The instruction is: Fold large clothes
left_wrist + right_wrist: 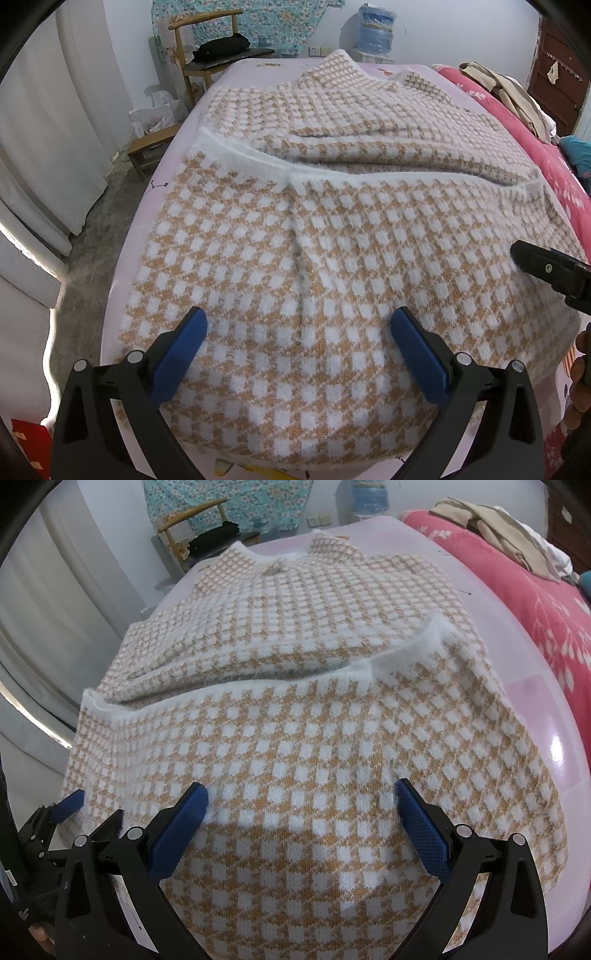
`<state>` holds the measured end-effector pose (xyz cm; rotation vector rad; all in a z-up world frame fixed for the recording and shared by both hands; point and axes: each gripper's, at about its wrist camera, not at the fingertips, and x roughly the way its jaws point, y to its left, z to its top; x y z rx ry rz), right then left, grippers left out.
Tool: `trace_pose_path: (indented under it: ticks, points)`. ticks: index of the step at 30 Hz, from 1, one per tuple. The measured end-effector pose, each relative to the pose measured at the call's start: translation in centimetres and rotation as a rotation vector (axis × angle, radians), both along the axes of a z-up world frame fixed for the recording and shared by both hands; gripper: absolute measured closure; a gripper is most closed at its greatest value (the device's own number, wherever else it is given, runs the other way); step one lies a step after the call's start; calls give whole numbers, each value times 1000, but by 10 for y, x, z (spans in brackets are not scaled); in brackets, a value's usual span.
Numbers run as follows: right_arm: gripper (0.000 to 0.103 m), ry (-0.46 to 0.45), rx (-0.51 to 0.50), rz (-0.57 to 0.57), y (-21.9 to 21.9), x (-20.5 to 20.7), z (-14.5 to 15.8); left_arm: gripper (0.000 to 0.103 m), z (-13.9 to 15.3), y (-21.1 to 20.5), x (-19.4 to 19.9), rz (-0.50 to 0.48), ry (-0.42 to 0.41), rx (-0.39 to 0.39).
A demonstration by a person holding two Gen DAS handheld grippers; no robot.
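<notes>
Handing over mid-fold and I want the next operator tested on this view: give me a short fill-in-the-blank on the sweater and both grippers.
1. The houndstooth sweater lies on a ____ table cover.
2. The left gripper has its jaws ____, with nothing clamped.
3. The sweater's bottom part is folded up, so its fuzzy ____ hem lies across the middle.
4. The right gripper has blue finger pads and its jaws are ____.

Missing words: pink; open; white; open

Home bedroom: bed (236, 74) with pink sheet; wooden chair (207, 48) and white curtains (48, 140) beside bed, red quilt (517, 602) on it.
</notes>
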<state>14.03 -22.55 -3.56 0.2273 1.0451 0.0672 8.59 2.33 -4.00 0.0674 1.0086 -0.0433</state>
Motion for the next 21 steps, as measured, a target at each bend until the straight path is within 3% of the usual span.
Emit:
trace_pose_path:
  ticks: [21]
  points:
    - [8, -9, 0, -9, 0, -4, -1, 4, -1, 1, -2, -11, -15, -6]
